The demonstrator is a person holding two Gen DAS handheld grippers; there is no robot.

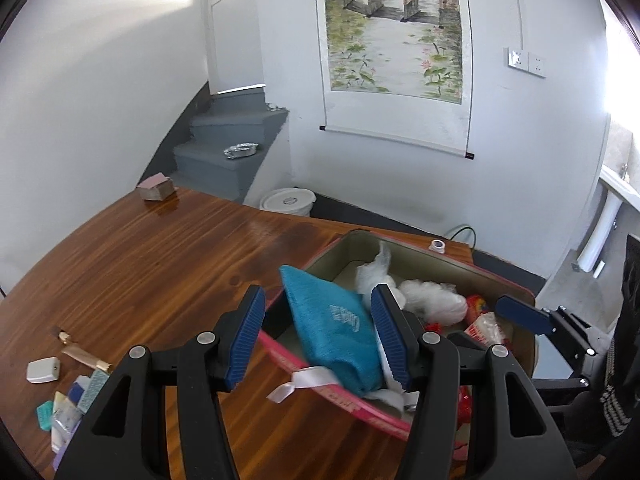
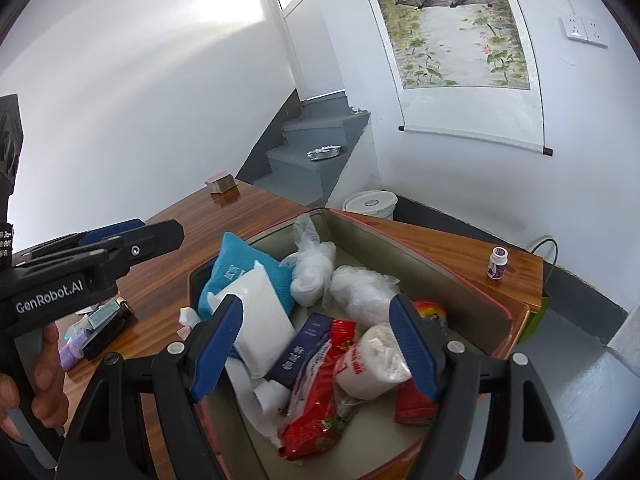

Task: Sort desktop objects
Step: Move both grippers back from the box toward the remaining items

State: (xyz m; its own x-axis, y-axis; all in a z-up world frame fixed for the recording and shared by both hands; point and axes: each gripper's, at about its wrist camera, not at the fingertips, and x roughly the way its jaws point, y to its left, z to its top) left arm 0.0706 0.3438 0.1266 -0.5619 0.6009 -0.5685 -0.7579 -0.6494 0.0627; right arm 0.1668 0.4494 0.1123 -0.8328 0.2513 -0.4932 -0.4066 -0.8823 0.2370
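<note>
A pink-rimmed box (image 1: 440, 268) (image 2: 360, 240) stands on the wooden table (image 1: 160, 260). A teal pouch (image 1: 340, 328) (image 2: 276, 272) leans inside its left wall, with a flat white packet (image 2: 264, 312) on top of it. My left gripper (image 1: 318, 300) (image 2: 160, 236) hovers open beside the box's left rim; its pads do not press on the pouch. My right gripper (image 2: 318, 308) (image 1: 524, 316) hangs open over the box, nothing between its fingers. Beneath it lie a navy carton (image 2: 304, 344), a red packet (image 2: 316, 408) and a white roll (image 2: 372, 364).
Crumpled clear bags (image 2: 360, 288) fill the back of the box. Small sachets and a white case (image 1: 42, 370) lie on the table's left. A small bottle (image 2: 497, 264) stands at the far right corner, a wooden block (image 1: 156, 188) at the far edge. A person's hand (image 2: 44, 380) holds the left gripper.
</note>
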